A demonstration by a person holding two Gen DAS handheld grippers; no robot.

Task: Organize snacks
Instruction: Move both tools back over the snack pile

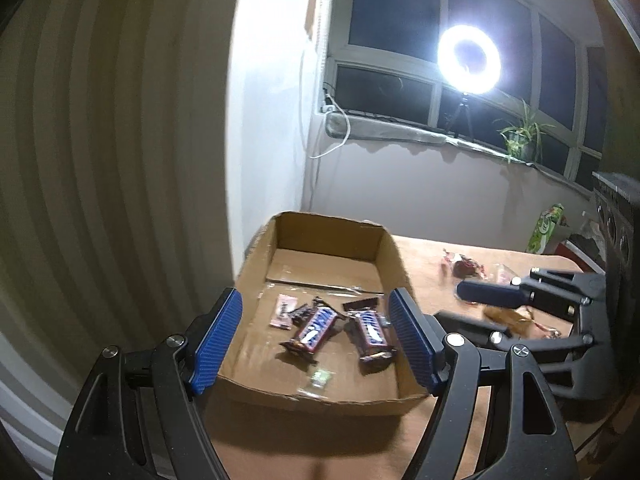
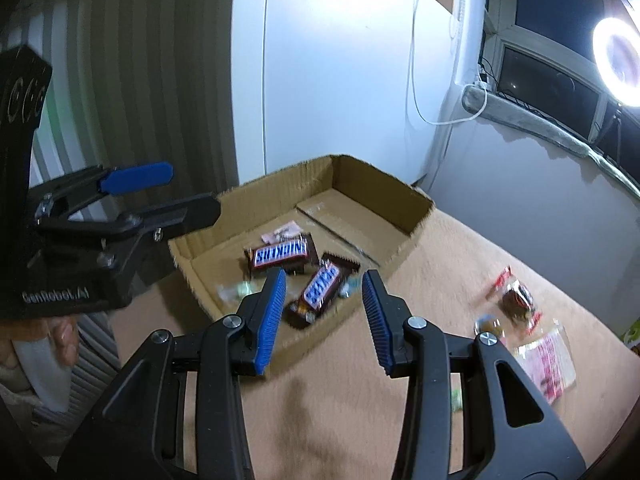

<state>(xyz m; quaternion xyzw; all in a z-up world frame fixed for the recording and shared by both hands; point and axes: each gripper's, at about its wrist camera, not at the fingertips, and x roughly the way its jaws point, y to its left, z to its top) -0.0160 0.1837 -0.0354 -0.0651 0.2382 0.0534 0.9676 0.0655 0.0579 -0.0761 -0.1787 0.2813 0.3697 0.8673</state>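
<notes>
Inside the cardboard box (image 2: 400, 196) lie two Snickers bars (image 2: 282, 255) w/ small sweets, more snacks (image 2: 518, 298) loose on the table (image 2: 400, 360) nearby, both left tongs (image 1: 316, 340) & right tongs (image 2: 324, 320) spread, empty; next: probably grab a loose one.

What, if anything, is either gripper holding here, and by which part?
Nothing is held. The left gripper and right gripper both stand open and empty above the cardboard box.
</notes>
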